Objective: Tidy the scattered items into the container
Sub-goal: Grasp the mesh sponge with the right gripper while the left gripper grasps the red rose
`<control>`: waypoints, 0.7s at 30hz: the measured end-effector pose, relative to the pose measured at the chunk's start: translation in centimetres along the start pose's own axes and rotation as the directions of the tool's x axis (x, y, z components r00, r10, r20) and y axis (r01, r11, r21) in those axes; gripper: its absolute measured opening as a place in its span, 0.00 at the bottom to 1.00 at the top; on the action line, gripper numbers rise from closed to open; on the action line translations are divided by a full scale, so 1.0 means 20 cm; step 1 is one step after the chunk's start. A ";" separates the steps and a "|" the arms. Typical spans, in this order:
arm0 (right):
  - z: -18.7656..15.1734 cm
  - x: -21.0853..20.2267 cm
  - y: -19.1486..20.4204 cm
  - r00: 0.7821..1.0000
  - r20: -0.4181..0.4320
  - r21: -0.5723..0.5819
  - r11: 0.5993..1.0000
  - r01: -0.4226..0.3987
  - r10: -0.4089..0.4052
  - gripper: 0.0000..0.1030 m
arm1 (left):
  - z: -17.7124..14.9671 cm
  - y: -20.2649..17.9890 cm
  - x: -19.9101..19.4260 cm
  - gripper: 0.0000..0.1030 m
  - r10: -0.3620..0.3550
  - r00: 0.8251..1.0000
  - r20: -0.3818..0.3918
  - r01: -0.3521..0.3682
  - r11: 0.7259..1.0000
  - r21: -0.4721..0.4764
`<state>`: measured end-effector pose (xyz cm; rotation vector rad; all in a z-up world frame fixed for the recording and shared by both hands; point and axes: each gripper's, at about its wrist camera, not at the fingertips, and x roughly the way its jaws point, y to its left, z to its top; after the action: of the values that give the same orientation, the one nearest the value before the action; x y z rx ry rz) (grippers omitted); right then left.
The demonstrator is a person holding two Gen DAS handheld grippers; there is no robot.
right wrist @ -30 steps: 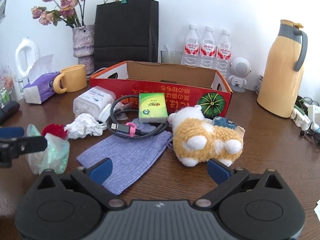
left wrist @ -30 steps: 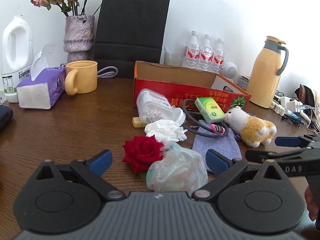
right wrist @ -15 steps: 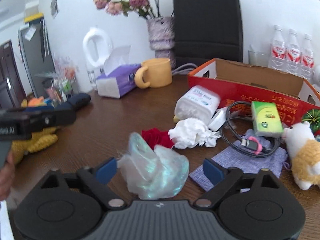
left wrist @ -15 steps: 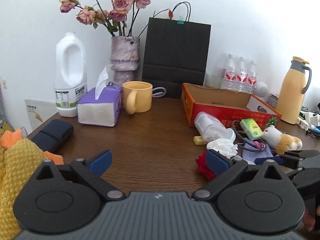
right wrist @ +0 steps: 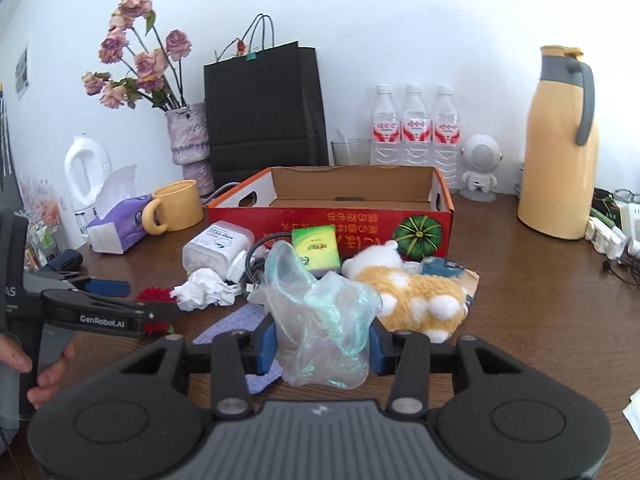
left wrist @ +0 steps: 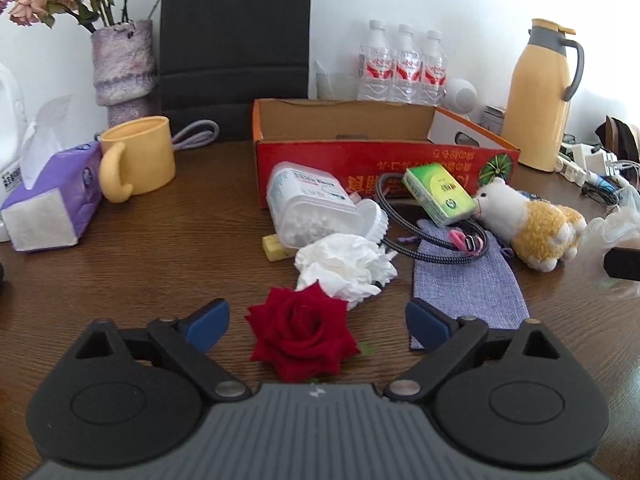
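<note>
A red rose [left wrist: 302,330] lies on the brown table between the blue pads of my left gripper [left wrist: 317,326]. Its jaws are closing, with a gap left on both sides of the flower. My right gripper [right wrist: 322,347] is closing on a crumpled clear plastic bag [right wrist: 320,312], and both pads press into it. That bag [left wrist: 614,228] also shows at the right edge of the left wrist view. The open red cardboard box [right wrist: 360,216] stands behind the clutter. In front of it lie a swab jar [left wrist: 308,208], white tissue [left wrist: 344,266], cable, green packet [left wrist: 438,194], plush toy [left wrist: 532,228] and purple pouch [left wrist: 468,288].
Along the back stand a yellow mug [left wrist: 138,158], a purple tissue pack [left wrist: 52,196], a vase with flowers [left wrist: 122,68], a black paper bag [left wrist: 236,48], three water bottles [left wrist: 404,68] and a yellow jug [left wrist: 542,96]. Cables and plugs crowd the far right.
The plastic bag has left its place beside the rose and now sits between the right gripper's narrowed pads. The left view swung left, then back onto the rose, its pads slightly closer.
</note>
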<state>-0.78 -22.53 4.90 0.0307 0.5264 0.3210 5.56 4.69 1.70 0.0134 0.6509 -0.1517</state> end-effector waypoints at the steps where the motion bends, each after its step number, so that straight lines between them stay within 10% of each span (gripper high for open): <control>1: -0.02 -0.01 -0.01 1.000 0.002 0.005 1.000 -0.003 0.003 0.42 | 0.00 0.00 0.01 0.74 -0.001 1.000 -0.023 0.001 1.000 -0.018; 3: -0.04 -0.01 -0.01 1.000 0.013 0.015 1.000 -0.014 0.014 0.43 | -0.02 0.01 0.01 0.51 -0.008 0.999 -0.038 0.006 1.000 -0.030; 6: -0.07 -0.02 -0.01 0.999 0.019 0.035 0.999 -0.041 0.041 0.44 | -0.04 0.00 -0.04 0.45 -0.004 1.000 -0.017 0.004 1.000 -0.020; 21: -0.26 -0.44 0.21 0.989 0.146 -0.018 0.999 0.027 -0.024 0.43 | -0.35 -0.16 -0.79 0.38 0.125 0.968 0.215 -0.104 0.989 -0.110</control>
<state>-11.75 -21.48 5.20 0.0277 0.3786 0.2961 -11.58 4.12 5.85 -0.0595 0.4323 -0.0086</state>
